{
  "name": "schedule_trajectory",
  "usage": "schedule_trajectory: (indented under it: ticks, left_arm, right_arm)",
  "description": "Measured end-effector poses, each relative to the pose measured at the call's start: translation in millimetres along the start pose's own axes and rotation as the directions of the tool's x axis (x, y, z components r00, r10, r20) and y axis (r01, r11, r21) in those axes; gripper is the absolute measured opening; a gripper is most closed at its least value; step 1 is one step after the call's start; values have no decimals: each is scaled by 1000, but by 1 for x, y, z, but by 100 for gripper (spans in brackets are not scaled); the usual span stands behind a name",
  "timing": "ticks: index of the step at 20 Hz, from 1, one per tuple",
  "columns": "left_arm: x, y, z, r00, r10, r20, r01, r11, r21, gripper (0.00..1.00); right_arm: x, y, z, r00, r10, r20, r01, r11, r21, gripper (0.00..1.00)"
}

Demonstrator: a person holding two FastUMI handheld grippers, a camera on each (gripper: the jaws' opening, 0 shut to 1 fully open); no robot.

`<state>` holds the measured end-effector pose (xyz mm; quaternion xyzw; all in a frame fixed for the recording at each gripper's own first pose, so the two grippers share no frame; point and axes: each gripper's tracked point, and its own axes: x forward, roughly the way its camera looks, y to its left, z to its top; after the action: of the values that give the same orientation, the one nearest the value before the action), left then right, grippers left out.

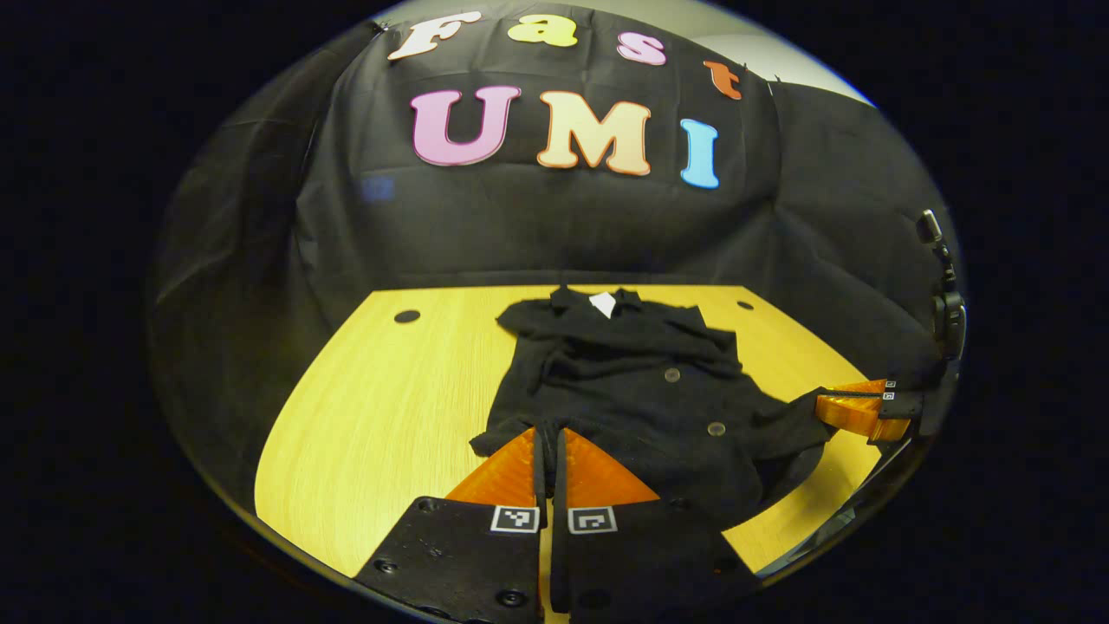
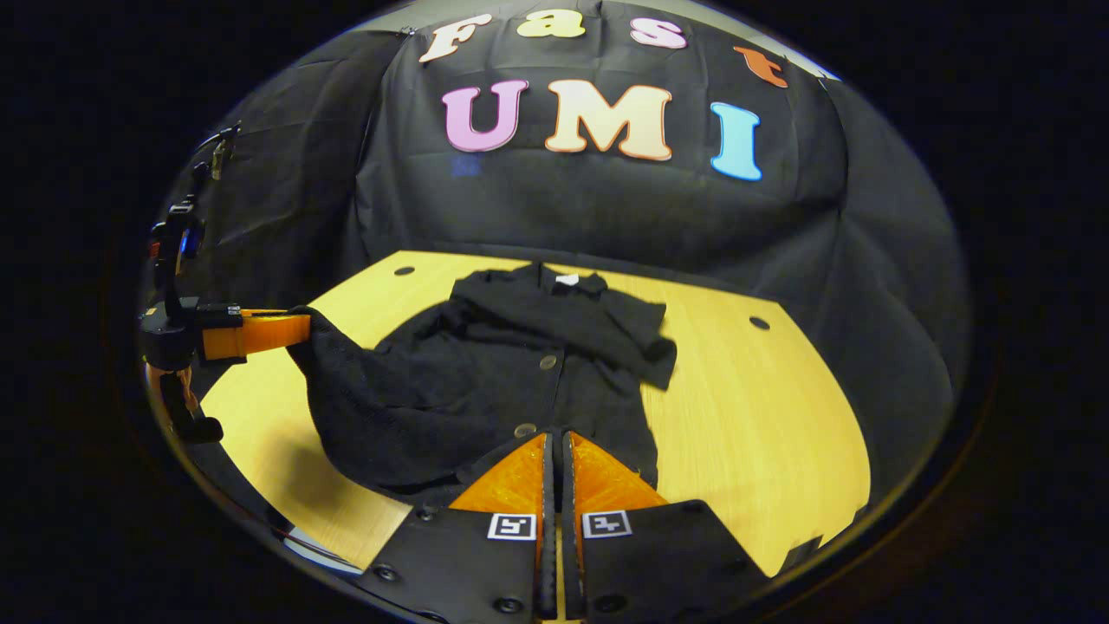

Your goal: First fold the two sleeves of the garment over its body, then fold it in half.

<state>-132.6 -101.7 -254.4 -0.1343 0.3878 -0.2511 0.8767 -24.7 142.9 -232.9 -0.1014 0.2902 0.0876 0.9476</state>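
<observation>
Black cloth backs a yellow wooden table (image 1: pixel 390 407) where the dark buttoned garment (image 1: pixel 641 390) lies at the middle, collar at the far side, both sleeves crossed over its chest. At the near left hem corner the left gripper (image 1: pixel 549 433) has its jaws closed together on the fabric. At the near right corner the right gripper (image 2: pixel 556 438) pinches the hem likewise, jaws closed on it, that corner raised off the wood.
</observation>
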Motion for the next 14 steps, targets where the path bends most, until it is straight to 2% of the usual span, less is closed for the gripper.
schedule_trajectory:
  ticks: [2, 5, 6, 7, 10, 14]
  left_arm:
    - [15, -1, 33, 999, -7, 48, 8, 1000, -24, 0]
    - [45, 2, 67, 995, 0, 98, 2, 1000, -15, 0]
    - [57, 4, 74, 995, 10, 102, -10, 1000, -1, 0]
    - [70, 5, 79, 994, 19, 105, -21, 1000, 12, 0]
    - [109, 6, 97, 991, 51, 124, -57, 998, 41, 0]
    - [162, 7, 118, 988, 78, 132, -84, 996, 37, 0]
  right_arm:
    - [9, -13, 34, 999, -7, 40, 6, 1000, 7, 5]
    - [35, -42, 79, 995, -60, 79, 62, 998, -29, 5]
    - [45, -47, 91, 994, -59, 87, 62, 997, -34, 1]
    - [57, -51, 101, 994, -56, 93, 60, 997, -40, 5]
    - [92, -67, 130, 992, -71, 109, 82, 992, -100, 5]
    - [147, -85, 165, 993, -39, 113, 51, 993, -106, 5]
